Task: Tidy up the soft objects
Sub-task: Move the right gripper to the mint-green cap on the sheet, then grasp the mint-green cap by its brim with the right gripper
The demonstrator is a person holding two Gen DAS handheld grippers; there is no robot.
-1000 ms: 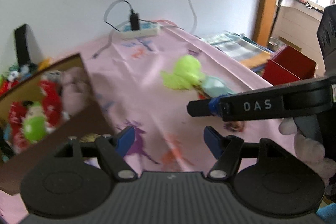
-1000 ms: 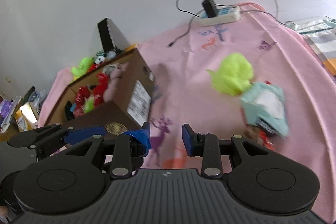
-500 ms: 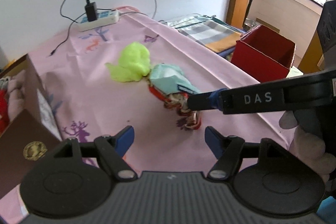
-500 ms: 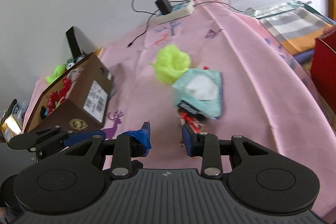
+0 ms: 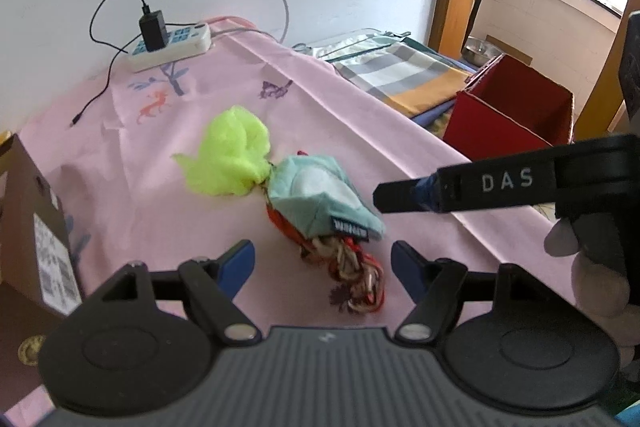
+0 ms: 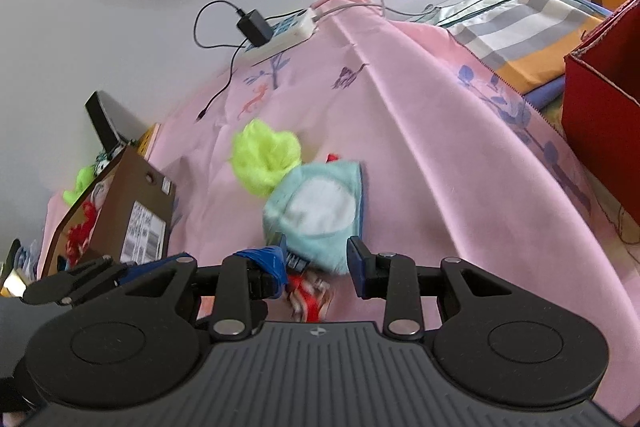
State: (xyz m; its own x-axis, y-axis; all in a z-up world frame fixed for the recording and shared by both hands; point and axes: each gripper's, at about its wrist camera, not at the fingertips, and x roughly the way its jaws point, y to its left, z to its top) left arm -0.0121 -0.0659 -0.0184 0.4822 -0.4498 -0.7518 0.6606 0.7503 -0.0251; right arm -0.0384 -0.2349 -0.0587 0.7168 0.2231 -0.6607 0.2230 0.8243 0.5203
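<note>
A lime-green fluffy toy (image 5: 230,157) (image 6: 265,155), a pale teal plush pouch (image 5: 324,201) (image 6: 318,213) and a red-and-cream braided rope toy (image 5: 356,273) (image 6: 308,297) lie together on the pink cloth. My left gripper (image 5: 323,265) is open and empty, just short of the rope toy. My right gripper (image 6: 320,259) is open, its fingers standing either side of the teal pouch's near edge; in the left wrist view its finger (image 5: 464,185) hovers to the right of the pouch.
A brown cardboard box (image 6: 120,211) (image 5: 28,227) holding plush toys stands at the left. A red box (image 5: 508,115) (image 6: 604,131) sits off the table's right edge. A power strip with charger (image 5: 168,41) and cable lies at the back, folded fabrics (image 5: 400,73) beyond.
Both grippers swung away from the brown box toward the toy pile and moved closer. The right gripper's fingers opened wider and now flank the teal pouch.
</note>
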